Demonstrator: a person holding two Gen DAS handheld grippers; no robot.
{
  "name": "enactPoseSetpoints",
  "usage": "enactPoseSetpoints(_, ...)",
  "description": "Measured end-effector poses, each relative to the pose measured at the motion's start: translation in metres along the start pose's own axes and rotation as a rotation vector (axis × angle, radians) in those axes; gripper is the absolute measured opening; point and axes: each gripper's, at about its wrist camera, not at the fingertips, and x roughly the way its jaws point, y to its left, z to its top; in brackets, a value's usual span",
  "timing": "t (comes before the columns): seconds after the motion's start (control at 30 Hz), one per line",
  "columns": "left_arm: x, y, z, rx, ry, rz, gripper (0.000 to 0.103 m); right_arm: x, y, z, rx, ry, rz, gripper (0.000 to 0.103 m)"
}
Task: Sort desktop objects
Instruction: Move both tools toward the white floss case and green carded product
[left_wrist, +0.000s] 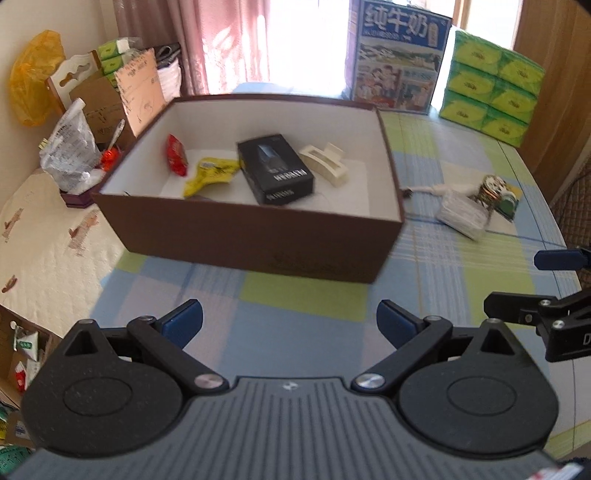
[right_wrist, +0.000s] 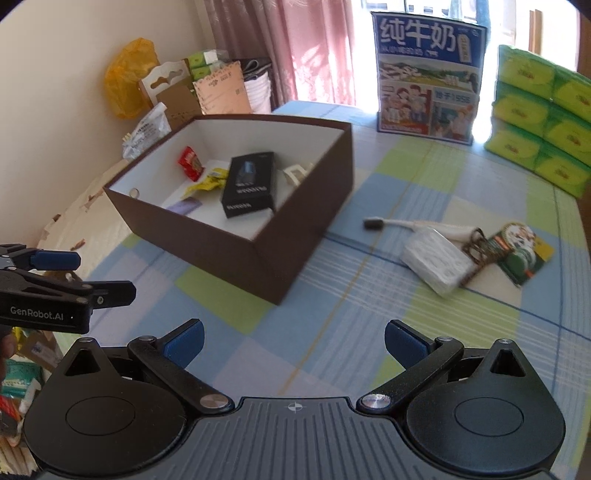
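Observation:
A brown open box (left_wrist: 258, 240) (right_wrist: 236, 254) stands on the checked tablecloth. Inside lie a black carton (left_wrist: 275, 168) (right_wrist: 249, 184), a cream hair claw (left_wrist: 325, 164) (right_wrist: 295, 172), a yellow packet (left_wrist: 210, 173) (right_wrist: 208, 182) and a red packet (left_wrist: 176, 154) (right_wrist: 190, 162). Right of the box on the cloth lie a white toothbrush (right_wrist: 417, 224), a white tissue pack (left_wrist: 461, 216) (right_wrist: 437, 260), a brown hair clip (right_wrist: 476, 249) and a green card (right_wrist: 517, 253). My left gripper (left_wrist: 290, 325) is open and empty in front of the box. My right gripper (right_wrist: 293, 341) is open and empty too.
A blue milk carton box (left_wrist: 397, 59) (right_wrist: 428, 77) and stacked green tissue packs (left_wrist: 491, 85) (right_wrist: 539, 114) stand at the back. Cardboard, bags and clutter (left_wrist: 92, 103) crowd the left beyond the box. Open cloth lies between the grippers and the box.

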Motion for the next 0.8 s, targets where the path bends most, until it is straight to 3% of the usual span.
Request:
enactPoseSetpoints(0.33,0.015,-0.052,-0.019,0.041,0.071,-0.071,0.099,-0.015,-0.045,-0.037,0.062,0.048,-0.089,0.101)
enactPoseSetpoints(0.8,0.043,-0.132,-0.017,0.169,0.114,-0.191,0.099,-0.041,-0.121,-0.074,0.226,0.067,-0.226,0.101)
